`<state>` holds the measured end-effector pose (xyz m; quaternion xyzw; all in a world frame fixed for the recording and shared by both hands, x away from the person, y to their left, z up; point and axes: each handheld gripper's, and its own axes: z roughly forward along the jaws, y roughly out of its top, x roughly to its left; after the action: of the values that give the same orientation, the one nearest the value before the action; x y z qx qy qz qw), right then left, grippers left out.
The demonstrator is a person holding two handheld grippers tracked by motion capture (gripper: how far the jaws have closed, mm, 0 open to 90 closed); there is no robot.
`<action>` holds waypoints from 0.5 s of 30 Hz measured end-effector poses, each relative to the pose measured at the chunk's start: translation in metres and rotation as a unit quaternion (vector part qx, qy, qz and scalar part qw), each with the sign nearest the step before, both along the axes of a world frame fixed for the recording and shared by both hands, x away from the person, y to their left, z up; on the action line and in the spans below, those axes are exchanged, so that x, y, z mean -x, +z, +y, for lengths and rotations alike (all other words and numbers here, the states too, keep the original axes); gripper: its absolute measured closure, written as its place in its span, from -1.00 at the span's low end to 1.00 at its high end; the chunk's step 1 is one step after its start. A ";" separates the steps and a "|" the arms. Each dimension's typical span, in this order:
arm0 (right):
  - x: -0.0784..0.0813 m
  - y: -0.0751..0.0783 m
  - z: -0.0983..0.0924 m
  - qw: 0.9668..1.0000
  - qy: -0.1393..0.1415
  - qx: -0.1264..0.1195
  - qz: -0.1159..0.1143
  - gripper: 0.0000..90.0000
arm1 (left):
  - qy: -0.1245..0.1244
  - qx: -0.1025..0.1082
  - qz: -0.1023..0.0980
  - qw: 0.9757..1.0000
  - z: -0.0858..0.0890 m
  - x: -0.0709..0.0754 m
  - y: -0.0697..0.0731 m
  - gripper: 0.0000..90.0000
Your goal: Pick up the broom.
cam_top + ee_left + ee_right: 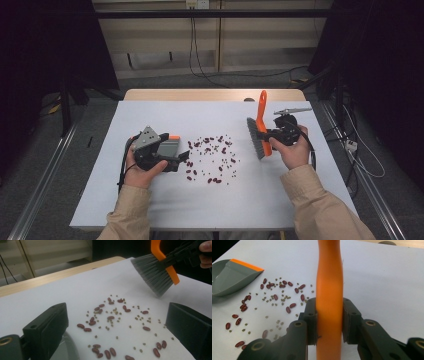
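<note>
A person stands at a white worktop with a hand-held tool in each hand, about to sweep spilled beans into a dustpan. The right tool is clamped shut on the orange handle of a small brush; in the right gripper view both black jaws press flat against the handle. The brush hangs with its grey bristles just off the worktop, above and beyond the scattered beans. The left tool has its jaws spread wide with nothing between them, and the grey dustpan with its orange lip lies right beside it. The beans, dark red ones mixed with smaller green ones, lie loose between the two tools, directly ahead of the left tool's jaws. The dustpan appears to hold nothing, though its back part is hidden by the tool. To do this step well, the left tool likely needs to take hold of the dustpan and press its orange lip flat on the worktop, while the right tool lowers the bristles behind the farthest beans and draws short, light strokes toward the lip so the round beans do not roll away.
</note>
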<state>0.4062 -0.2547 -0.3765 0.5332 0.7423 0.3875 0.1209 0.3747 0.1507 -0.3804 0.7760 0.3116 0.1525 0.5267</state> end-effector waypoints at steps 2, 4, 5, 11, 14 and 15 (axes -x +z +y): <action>0.000 0.000 -0.001 1.000 0.000 0.003 0.001 0.56 | 0.000 -0.003 0.002 1.000 0.004 0.000 -0.001 -0.90; 0.000 -0.001 -0.003 1.000 -0.003 0.004 0.003 0.56 | 0.001 -0.003 0.003 1.000 0.008 -0.001 -0.002 -0.90; 0.000 -0.001 -0.003 1.000 -0.003 0.005 0.005 0.56 | 0.005 -0.001 0.004 1.000 0.010 -0.001 -0.002 -0.90; 0.000 -0.003 -0.008 1.000 -0.009 0.011 0.011 0.56 | 0.008 -0.001 0.003 1.000 0.020 -0.001 -0.004 -0.90; -0.001 -0.004 -0.009 1.000 -0.007 0.014 0.016 0.56 | 0.010 -0.004 0.006 1.000 0.023 -0.001 -0.006 -0.90; -0.001 -0.004 -0.009 1.000 -0.007 0.016 0.017 0.56 | 0.009 -0.006 0.006 1.000 0.023 -0.001 -0.006 -0.90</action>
<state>0.4075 -0.2638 -0.3809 0.5429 0.7466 0.3655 0.1195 0.3758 0.1741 -0.3868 0.7772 0.3208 0.1541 0.5190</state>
